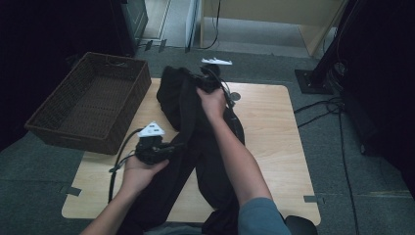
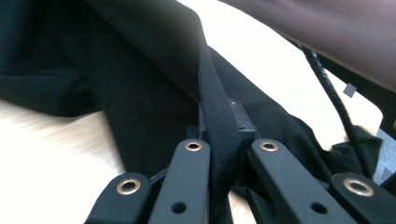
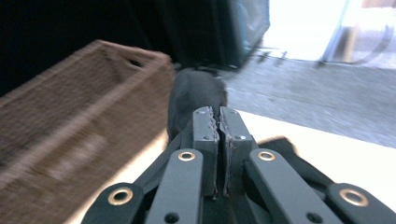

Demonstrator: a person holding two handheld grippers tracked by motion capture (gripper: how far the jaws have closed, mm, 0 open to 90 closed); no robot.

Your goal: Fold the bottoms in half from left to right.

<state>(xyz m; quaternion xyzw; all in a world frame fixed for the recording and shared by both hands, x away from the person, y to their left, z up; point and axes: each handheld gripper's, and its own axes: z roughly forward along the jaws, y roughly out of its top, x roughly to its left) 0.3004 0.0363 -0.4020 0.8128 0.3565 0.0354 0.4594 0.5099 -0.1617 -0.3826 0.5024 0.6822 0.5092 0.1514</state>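
A black garment (image 1: 205, 152) lies lengthwise on the wooden table (image 1: 274, 142), its far end lifted. My left gripper (image 1: 169, 147) is at the garment's left edge near the middle, and in the left gripper view it (image 2: 224, 121) is shut on a taut fold of the black cloth (image 2: 140, 84). My right gripper (image 1: 208, 81) holds the far end raised above the table's back edge. In the right gripper view its jaws (image 3: 218, 114) are pressed together on a thin edge of cloth, with dark fabric (image 3: 196, 88) hanging beyond them.
A brown wicker basket (image 1: 93, 98) stands at the table's left back corner and shows close on the left in the right gripper view (image 3: 70, 135). Cables (image 1: 323, 110) run over the carpet on the right. Dark furniture stands behind the table.
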